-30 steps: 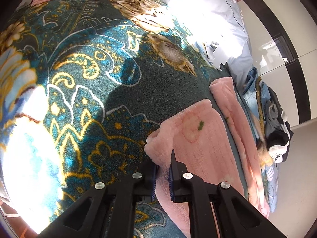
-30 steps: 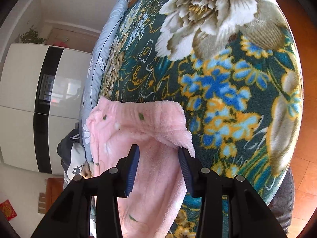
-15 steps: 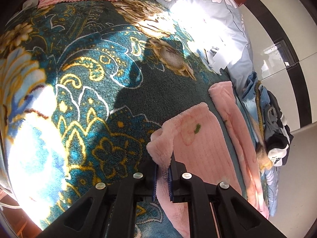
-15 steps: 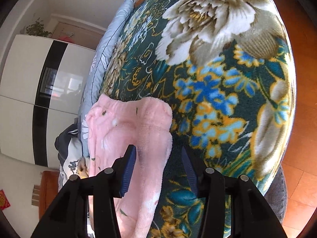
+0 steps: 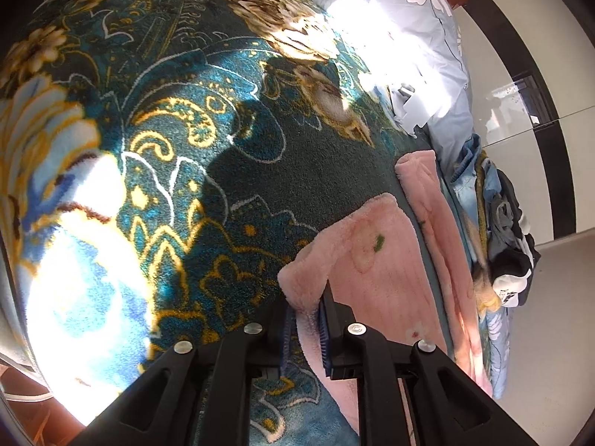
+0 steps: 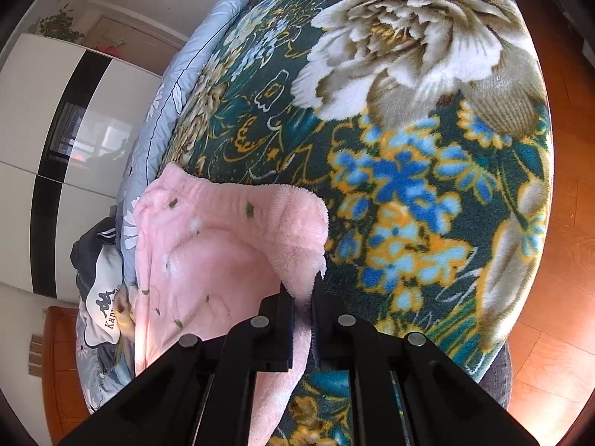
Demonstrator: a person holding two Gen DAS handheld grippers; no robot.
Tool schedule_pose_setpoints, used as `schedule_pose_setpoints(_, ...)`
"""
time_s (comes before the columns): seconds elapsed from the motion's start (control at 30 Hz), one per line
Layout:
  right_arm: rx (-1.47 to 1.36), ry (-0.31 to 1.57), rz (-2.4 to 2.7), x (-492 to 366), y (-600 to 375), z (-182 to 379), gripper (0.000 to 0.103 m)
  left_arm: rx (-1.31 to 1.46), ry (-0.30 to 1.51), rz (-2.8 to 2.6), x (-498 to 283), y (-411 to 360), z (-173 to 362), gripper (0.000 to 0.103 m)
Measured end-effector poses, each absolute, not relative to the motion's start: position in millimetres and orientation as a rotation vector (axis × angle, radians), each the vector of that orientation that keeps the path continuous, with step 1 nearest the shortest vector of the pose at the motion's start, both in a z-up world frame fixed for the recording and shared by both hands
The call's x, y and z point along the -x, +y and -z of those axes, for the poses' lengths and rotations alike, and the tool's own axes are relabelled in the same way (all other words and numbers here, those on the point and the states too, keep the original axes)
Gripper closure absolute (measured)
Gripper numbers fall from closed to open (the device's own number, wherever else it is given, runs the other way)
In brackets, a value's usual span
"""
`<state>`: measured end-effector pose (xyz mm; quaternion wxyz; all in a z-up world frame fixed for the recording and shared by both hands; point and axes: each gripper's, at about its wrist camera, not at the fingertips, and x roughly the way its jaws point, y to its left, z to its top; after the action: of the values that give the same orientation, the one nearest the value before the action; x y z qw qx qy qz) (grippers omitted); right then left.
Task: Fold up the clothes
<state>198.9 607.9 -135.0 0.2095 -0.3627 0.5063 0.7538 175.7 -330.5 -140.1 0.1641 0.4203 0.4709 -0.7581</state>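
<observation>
Right wrist view first: your right gripper [image 6: 302, 319] has just snapped its jaws together, and they now pinch the fluffy corner of the pink garment [image 6: 223, 245]. Half a second ago those jaws stood wide with the fleece between them and untouched; now the fabric bunches up out of the narrow gap. That gives you a real hold on this end.

On the left wrist view, your left gripper [image 5: 304, 329] tells the opposite story. Its jaws were clamped tight on the other edge of the pink garment [image 5: 375, 271] and have just been opening a little. Fleece still sits between the blue pads [image 5: 324, 334], but a small gap shows on the near side, so judge that hold as loosening rather than firm. Whether the pads still press the cloth you cannot tell for certain from here.

Outward from the jaws, the garment lies spread on the bed over the floral blanket [image 6: 427, 156], with a long pink strip [image 5: 431, 215] running beside the main panel. Beyond it a heap of dark clothes [image 5: 509, 249] waits near the bed's far edge, next to the pale blue pillow [image 5: 409, 29].

For the fold, you now hold one corner securely while the other is being eased. If you mean to lift both ends together, tighten the left again first, or the fleece may slip out.
</observation>
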Motion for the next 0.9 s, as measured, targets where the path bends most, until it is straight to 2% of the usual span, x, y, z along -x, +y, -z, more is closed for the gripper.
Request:
schedule_pose_setpoints(0.03,1.020,1.381,-2.097,-198.8,607.2,130.6,0.089,-1.202,1.327,2.153,-176.7,-333.2,137.3,0.075)
schedule_pose_setpoints(0.07,1.025,1.329,-2.098,-198.7,605.6,123.9,0.076,-1.184,1.300,2.151,-178.5,-336.9,132.0,0.067)
schedule_pose_setpoints(0.13,1.027,1.213,-2.101,-199.0,601.9,109.5,0.058,-1.138,1.240,2.154,-181.0,-345.0,119.9,0.063)
schedule_pose_setpoints(0.23,1.027,1.075,-2.107,-193.2,590.1,88.7,0.057,-1.077,1.235,2.190,-167.7,-354.4,106.1,0.060)
schedule_pose_setpoints(0.43,1.165,0.988,-2.326,-132.6,516.9,73.4,0.056,-1.147,1.367,2.257,-68.2,-337.9,106.8,0.058)
schedule_pose_setpoints(0.53,1.271,0.945,-2.436,-103.6,473.3,75.0,0.050,-1.261,1.286,2.285,-5.1,-316.9,104.5,0.058)
schedule_pose_setpoints(0.7,1.375,0.893,-2.522,-78.7,433.6,80.5,0.050,-1.368,1.301,2.197,61.4,-310.1,130.5,0.058)
schedule_pose_setpoints(0.9,1.403,0.906,-2.493,-79.9,433.8,89.4,0.050,-1.310,1.491,2.057,78.1,-323.2,162.4,0.060)
